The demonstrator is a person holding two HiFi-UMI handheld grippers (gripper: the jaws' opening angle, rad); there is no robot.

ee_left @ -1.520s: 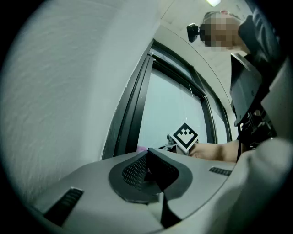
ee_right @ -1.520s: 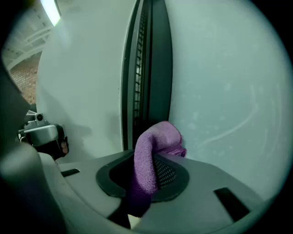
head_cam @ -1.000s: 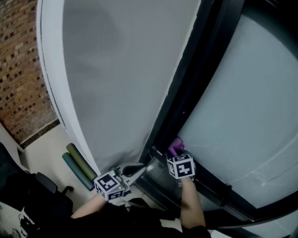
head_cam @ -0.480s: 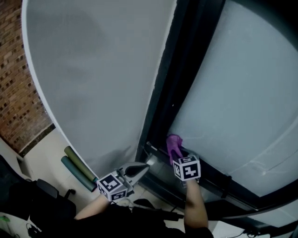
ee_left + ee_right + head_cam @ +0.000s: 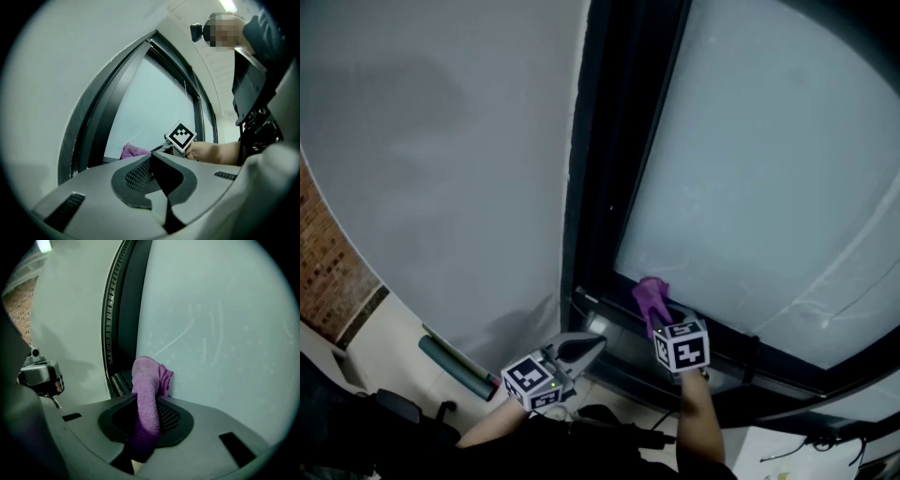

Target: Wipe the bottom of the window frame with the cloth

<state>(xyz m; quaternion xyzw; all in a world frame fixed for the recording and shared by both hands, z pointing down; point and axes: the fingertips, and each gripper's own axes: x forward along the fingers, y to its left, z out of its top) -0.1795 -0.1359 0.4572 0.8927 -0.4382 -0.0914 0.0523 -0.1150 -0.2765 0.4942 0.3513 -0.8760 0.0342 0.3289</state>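
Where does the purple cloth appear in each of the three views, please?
Head view: the purple cloth sits lower centre, at the foot of the glass.
Left gripper view: small, left of centre, beyond the shut jaws.
Right gripper view: dead centre, clamped between the jaws, its end by the glass.
Shared landmark: the dark window frame, just left of the cloth in all three.

An indoor room, seemingly in an office-like building. A tall, dark window frame (image 5: 614,141) with frosted glass (image 5: 750,169) fills the right of the frame and a plain white wall (image 5: 441,141) the left. Brick (image 5: 323,272) and pale floor (image 5: 389,328) show at lower left. A ceiling strip light (image 5: 228,4) shows at the top of the left gripper view.
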